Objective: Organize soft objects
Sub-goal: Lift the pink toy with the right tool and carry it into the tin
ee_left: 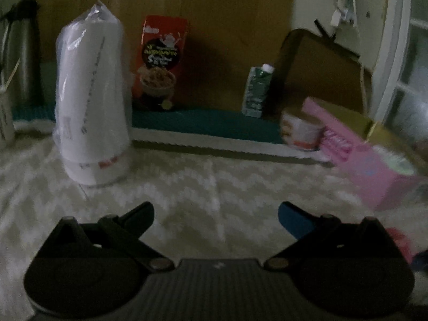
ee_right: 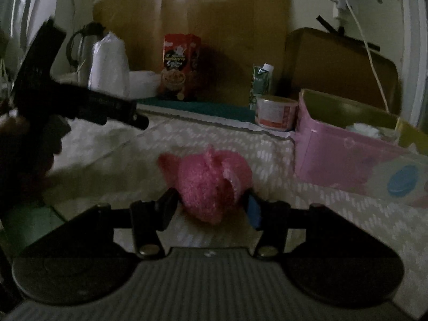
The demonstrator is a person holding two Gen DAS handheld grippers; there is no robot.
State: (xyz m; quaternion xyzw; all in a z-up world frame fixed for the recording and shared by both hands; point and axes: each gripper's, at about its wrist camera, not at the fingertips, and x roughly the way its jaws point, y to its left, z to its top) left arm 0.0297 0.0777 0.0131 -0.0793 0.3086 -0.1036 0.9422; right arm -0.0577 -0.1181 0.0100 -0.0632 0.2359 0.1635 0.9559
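Observation:
My right gripper (ee_right: 211, 206) is shut on a pink knitted soft toy (ee_right: 208, 179) and holds it just above the patterned cloth. A pink open box (ee_right: 347, 152) stands to its right, with a white soft thing (ee_right: 363, 129) inside. My left gripper (ee_left: 216, 214) is open and empty over the cloth; it also shows in the right wrist view (ee_right: 141, 123) at the left. In the left wrist view the pink box (ee_left: 374, 165) is at the right, and a bit of the pink toy (ee_left: 401, 240) shows at the right edge.
A stack of white cups in plastic (ee_left: 93, 101) stands at the left, a steel flask (ee_left: 21, 53) behind it. A red cereal box (ee_left: 160, 61), a green carton (ee_left: 256, 91) and a can (ee_right: 275, 112) stand along the back by brown cardboard (ee_left: 214, 26).

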